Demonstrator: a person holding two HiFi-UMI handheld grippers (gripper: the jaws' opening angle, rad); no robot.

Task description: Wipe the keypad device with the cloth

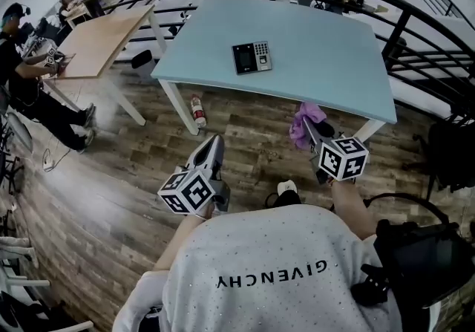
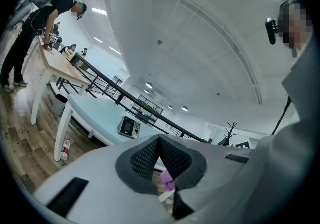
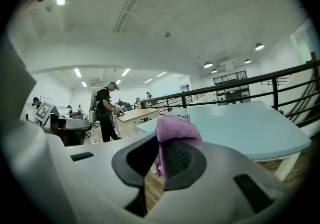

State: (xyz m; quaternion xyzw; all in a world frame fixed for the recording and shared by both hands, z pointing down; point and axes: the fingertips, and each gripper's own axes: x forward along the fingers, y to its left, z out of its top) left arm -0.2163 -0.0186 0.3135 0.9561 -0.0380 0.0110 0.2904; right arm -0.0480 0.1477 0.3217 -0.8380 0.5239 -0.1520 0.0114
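Observation:
The keypad device [image 1: 252,56], black with a grey button pad, lies flat on the light blue table [image 1: 326,70]. Both grippers hang below the table's near edge, over the wood floor. My right gripper [image 1: 312,132] is shut on a purple cloth [image 1: 304,122]. In the right gripper view the cloth [image 3: 175,130] bunches over the gripper [image 3: 161,143]. My left gripper [image 1: 211,151] is shut with nothing in it. Its pads [image 2: 148,157] meet at the tip. The device [image 2: 129,127] shows ahead of it on the table, with the cloth [image 2: 168,180] below the jaws.
A red and white bottle [image 1: 197,111] lies on the floor by the table's left leg. A wooden table [image 1: 104,37] with a seated person [image 1: 22,78] stands at the left. A black railing [image 1: 415,18] curves behind the blue table. A dark chair [image 1: 449,152] is at the right.

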